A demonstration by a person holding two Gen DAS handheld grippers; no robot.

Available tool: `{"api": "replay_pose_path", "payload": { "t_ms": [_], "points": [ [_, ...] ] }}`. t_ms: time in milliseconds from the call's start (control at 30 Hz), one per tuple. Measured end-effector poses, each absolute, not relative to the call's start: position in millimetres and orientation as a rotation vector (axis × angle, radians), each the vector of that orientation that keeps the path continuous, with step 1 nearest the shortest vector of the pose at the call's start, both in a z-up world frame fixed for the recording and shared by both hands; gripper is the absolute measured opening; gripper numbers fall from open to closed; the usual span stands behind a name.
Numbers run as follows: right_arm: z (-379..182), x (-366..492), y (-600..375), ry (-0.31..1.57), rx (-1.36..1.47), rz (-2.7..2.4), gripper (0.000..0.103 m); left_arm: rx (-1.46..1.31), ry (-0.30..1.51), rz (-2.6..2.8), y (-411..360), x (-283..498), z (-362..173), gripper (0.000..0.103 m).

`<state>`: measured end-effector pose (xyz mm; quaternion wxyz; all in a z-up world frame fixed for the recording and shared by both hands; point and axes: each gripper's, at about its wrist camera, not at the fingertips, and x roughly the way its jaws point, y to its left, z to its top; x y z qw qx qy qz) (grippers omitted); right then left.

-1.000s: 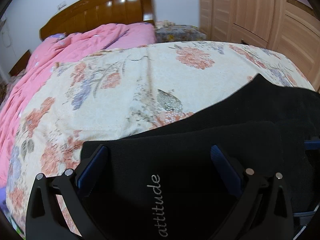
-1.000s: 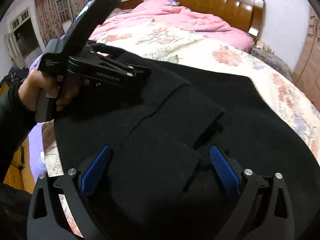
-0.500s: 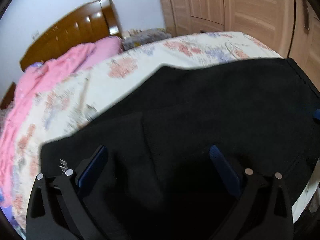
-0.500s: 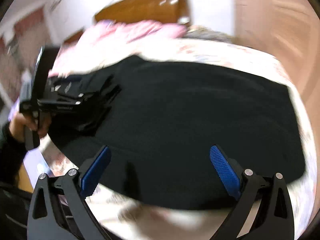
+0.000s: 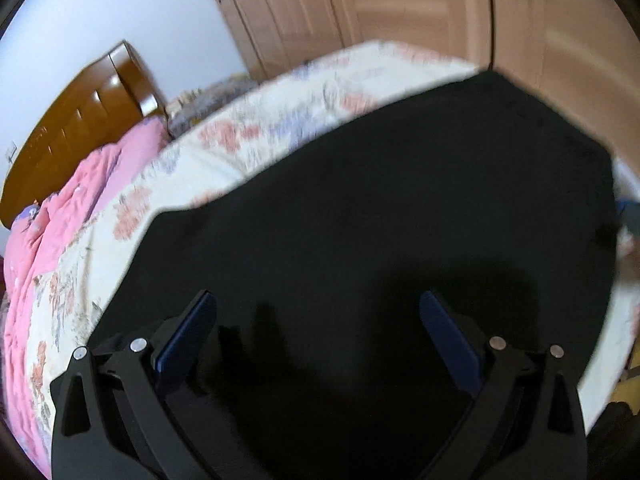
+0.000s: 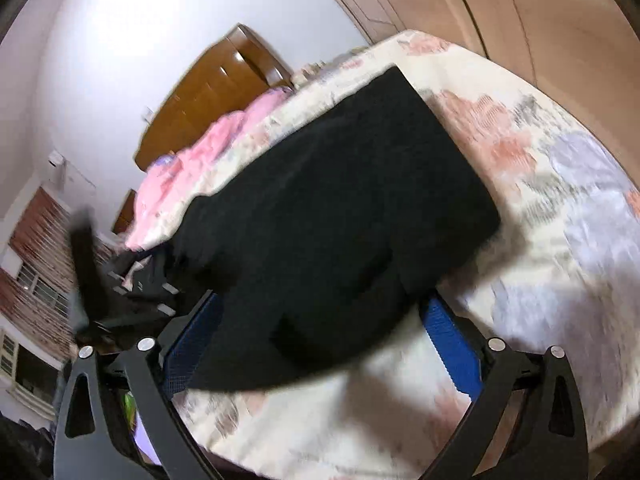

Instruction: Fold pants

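The black pants [image 5: 380, 240] lie spread flat on the flowered bedspread [image 5: 248, 136]. In the left wrist view my left gripper [image 5: 316, 340] hovers open just over the dark cloth, nothing between its blue pads. From the right wrist view the pants [image 6: 340, 208] show as a long black rectangle, its near corner reaching between my fingers. My right gripper [image 6: 320, 336] stands open above that corner. The left gripper [image 6: 120, 292] appears blurred at the pants' left end. Both views are smeared by motion.
A pink quilt [image 5: 52, 224] lies bunched along the far side of the bed by the wooden headboard [image 5: 80, 116]. Wooden wardrobe doors [image 5: 420, 8] stand close behind the bed's end. Curtains and a window [image 6: 36, 280] are at the left.
Both grippers have swung right along the pants toward the wardrobe end. The folded part with the "attitude" lettering has left the left view. Both stay open.
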<state>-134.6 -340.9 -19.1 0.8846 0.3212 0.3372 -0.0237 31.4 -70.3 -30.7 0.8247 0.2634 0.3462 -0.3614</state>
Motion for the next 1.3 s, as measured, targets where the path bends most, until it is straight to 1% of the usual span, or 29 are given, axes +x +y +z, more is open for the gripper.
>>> {"api": "replay_pose_path", "payload": {
  "t_ms": [167,267,300,333,367,433,633,767,900,1000,1067,1100,1167,1300],
  "points": [
    [-23,-130,-345,0.711,0.712,-0.053,0.094,0.410,0.844,-0.825,-60,49,-41,0.102],
    [-22,-128,-344,0.717,0.712,-0.072,0.094,0.414,0.836,-0.827,-59,49,-42,0.102],
    [-21,-125,-341,0.710,0.688,-0.073,0.090,0.426,0.826,-0.818,-59,47,-40,0.102],
    [-21,-126,-336,0.699,0.648,-0.084,0.070,0.435,0.821,-0.810,-60,46,-38,0.101],
    [-24,-126,-337,0.689,0.646,-0.078,0.060,0.444,0.818,-0.815,-62,44,-33,0.101],
    [-24,-130,-336,0.640,0.645,-0.078,0.052,0.446,0.809,-0.847,-67,41,-21,0.101],
    [-3,-125,-302,0.559,0.420,-0.167,0.050,0.450,0.773,-0.995,-111,42,38,0.101],
    [-3,-117,-292,0.530,0.384,-0.207,0.049,0.477,0.760,-1.125,-159,36,73,0.101],
    [-4,-110,-283,0.525,0.323,-0.239,0.048,0.593,0.852,-1.229,-224,24,87,0.101],
    [-2,-105,-273,0.520,0.257,-0.266,0.048,0.710,0.937,-1.247,-266,4,88,0.101],
    [-2,-103,-267,0.514,0.211,-0.285,0.048,0.816,1.015,-1.212,-287,-10,79,0.101],
    [-2,-102,-263,0.512,0.191,-0.292,0.048,0.896,1.024,-1.172,-300,-20,73,0.101],
    [-2,-99,-258,0.505,0.152,-0.301,0.048,1.047,1.004,-1.091,-309,-33,59,0.101],
    [-4,-94,-250,0.496,0.105,-0.312,0.048,1.349,1.055,-0.891,-334,-36,11,0.101]
  ]
}}
